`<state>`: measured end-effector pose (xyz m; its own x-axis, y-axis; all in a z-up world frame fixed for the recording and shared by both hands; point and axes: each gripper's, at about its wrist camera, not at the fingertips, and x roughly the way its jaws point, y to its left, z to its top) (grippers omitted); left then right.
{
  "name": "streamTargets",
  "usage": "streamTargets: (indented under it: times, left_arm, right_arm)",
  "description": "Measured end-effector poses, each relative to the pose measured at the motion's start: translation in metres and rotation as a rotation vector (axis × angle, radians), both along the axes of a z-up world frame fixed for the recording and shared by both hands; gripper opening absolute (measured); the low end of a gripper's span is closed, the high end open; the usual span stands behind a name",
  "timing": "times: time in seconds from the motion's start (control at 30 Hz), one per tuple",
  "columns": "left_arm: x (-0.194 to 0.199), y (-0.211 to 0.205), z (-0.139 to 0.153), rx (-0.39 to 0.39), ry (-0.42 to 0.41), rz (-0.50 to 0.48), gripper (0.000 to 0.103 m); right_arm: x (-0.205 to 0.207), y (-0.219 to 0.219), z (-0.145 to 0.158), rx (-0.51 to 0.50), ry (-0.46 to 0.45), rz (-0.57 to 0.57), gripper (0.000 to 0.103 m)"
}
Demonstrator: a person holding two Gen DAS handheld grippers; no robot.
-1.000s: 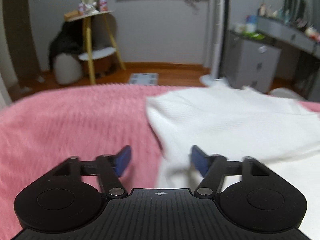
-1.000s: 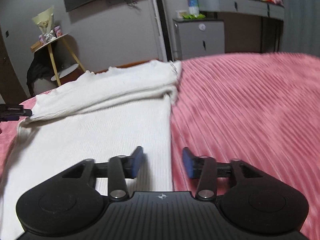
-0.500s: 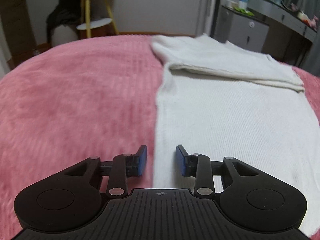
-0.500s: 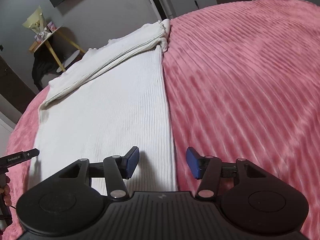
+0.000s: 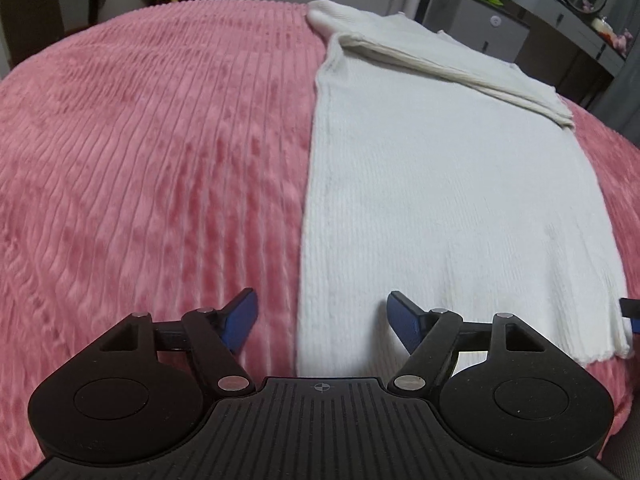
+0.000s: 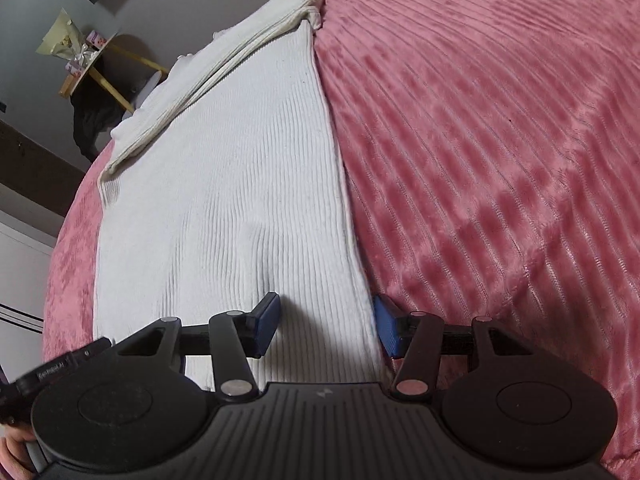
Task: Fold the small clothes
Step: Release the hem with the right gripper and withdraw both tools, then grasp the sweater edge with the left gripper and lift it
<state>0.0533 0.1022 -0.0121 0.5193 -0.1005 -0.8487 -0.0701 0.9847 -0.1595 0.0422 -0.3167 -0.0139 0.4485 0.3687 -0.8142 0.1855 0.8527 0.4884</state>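
A white ribbed knit garment (image 5: 448,184) lies flat on a pink ribbed bedspread (image 5: 152,152), its far end folded over into a thick band (image 5: 432,56). My left gripper (image 5: 322,320) is open low over the garment's near left corner, its jaws straddling the left edge. In the right wrist view the garment (image 6: 224,200) fills the left half. My right gripper (image 6: 326,328) is open with its jaws on either side of the garment's near right edge, close to the cloth. Neither holds anything.
The bedspread (image 6: 500,140) spreads wide on both sides of the garment. Beyond the bed stand a grey cabinet and dresser (image 5: 500,28), a yellow-legged stand (image 6: 100,68) and dark clothing on the floor. The other gripper's body (image 6: 60,368) shows at the lower left.
Both grippers have dropped and pulled back to the garment's near corners. The left jaws have opened wider. The right jaws now straddle the right edge.
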Motion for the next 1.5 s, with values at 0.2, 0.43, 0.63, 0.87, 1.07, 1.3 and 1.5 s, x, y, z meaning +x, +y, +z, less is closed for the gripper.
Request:
streamTargets:
  times: [0.2,0.43,0.63,0.87,1.07,1.3,1.5]
  left_arm:
    - [-0.003,0.005,0.001,-0.026,0.027,0.014,0.052]
    - [-0.005,0.014,0.001,-0.075,0.06,0.014,0.03]
    - [-0.006,0.011,0.0,-0.094,0.063,-0.014,0.032]
    - [-0.003,0.014,0.012,-0.191,0.056,-0.087,0.01]
    - [0.017,0.026,0.053,-0.356,-0.053,-0.067,0.01]
    - [0.073,0.031,0.09,-0.379,-0.156,0.009,0.01]
    - [0.124,0.04,0.079,-0.362,-0.17,0.129,0.01]
  right_arm:
    - [-0.003,-0.01,-0.003,0.044,0.022,-0.012,0.025]
    - [-0.012,-0.012,0.0,0.079,0.028,0.015,0.021]
    - [-0.011,-0.008,-0.002,0.086,0.049,0.046,0.022]
    - [-0.011,-0.004,0.011,0.082,0.008,0.06,0.009]
    - [-0.002,-0.017,0.039,0.225,-0.06,-0.026,0.008]
    - [0.042,-0.03,0.086,0.226,-0.216,-0.137,0.008]
    - [0.097,-0.041,0.077,0.152,-0.26,-0.212,0.008]
